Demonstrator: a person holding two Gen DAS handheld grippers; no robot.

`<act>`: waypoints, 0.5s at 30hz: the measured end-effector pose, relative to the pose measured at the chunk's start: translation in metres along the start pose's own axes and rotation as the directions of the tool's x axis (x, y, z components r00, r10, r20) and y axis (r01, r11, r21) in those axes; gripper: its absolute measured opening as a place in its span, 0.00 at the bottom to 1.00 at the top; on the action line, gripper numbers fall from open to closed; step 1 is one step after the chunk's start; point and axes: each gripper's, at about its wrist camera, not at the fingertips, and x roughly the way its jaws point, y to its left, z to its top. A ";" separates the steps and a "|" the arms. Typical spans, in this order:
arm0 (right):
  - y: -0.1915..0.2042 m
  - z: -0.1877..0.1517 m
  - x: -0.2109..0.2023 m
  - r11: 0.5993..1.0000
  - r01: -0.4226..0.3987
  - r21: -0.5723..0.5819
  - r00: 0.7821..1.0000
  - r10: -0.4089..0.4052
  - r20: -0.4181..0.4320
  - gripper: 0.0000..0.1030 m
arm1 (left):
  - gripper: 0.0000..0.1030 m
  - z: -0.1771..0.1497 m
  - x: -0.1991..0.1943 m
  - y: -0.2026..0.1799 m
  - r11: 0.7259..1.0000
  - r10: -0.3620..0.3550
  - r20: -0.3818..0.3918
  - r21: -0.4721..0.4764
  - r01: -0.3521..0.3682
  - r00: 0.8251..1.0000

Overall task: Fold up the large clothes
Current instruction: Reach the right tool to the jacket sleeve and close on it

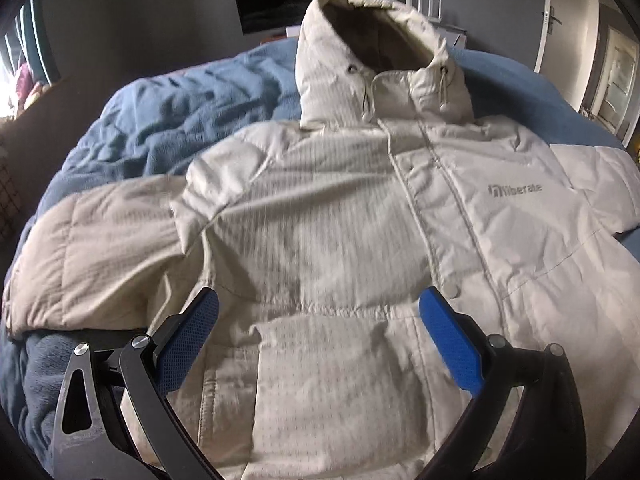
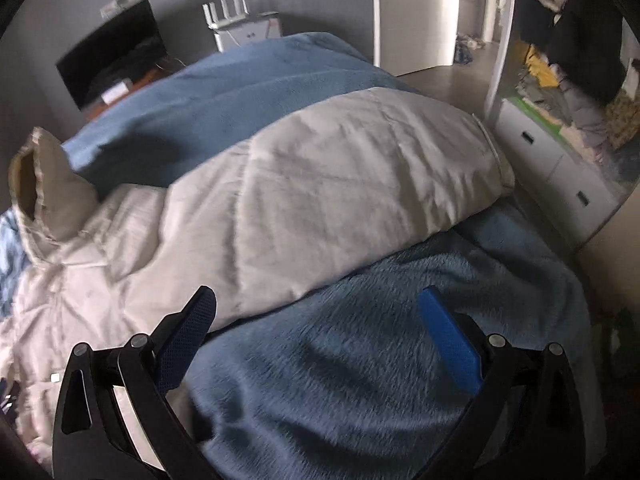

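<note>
A large cream hooded puffer jacket (image 1: 320, 208) lies front up on a blue blanket (image 1: 160, 112), hood (image 1: 372, 52) at the far end, sleeves spread to both sides. My left gripper (image 1: 318, 308) is open and empty, hovering over the jacket's lower front by the pocket. In the right wrist view the jacket's right sleeve (image 2: 340, 184) stretches out toward the bed's right edge. My right gripper (image 2: 316, 312) is open and empty above the blue blanket (image 2: 360, 380), just below that sleeve. The hood (image 2: 44, 188) shows at far left.
A dark monitor (image 2: 112, 56) and a white router (image 2: 228, 12) stand against the grey wall beyond the bed. A white door (image 2: 416, 12) and white drawers (image 2: 560, 176) with piled clothes are to the right of the bed.
</note>
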 end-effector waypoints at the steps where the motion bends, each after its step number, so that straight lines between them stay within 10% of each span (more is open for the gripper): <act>1: 0.002 0.002 0.004 1.000 0.024 -0.006 1.000 -0.024 0.003 0.94 | 0.94 -0.001 0.002 0.000 1.000 -0.001 -0.005 0.000 0.001 1.000; 15: -0.005 0.020 0.054 0.994 0.113 -0.012 0.993 -0.113 -0.039 0.94 | 0.94 -0.003 0.015 -0.013 0.999 -0.010 -0.026 0.045 0.012 1.000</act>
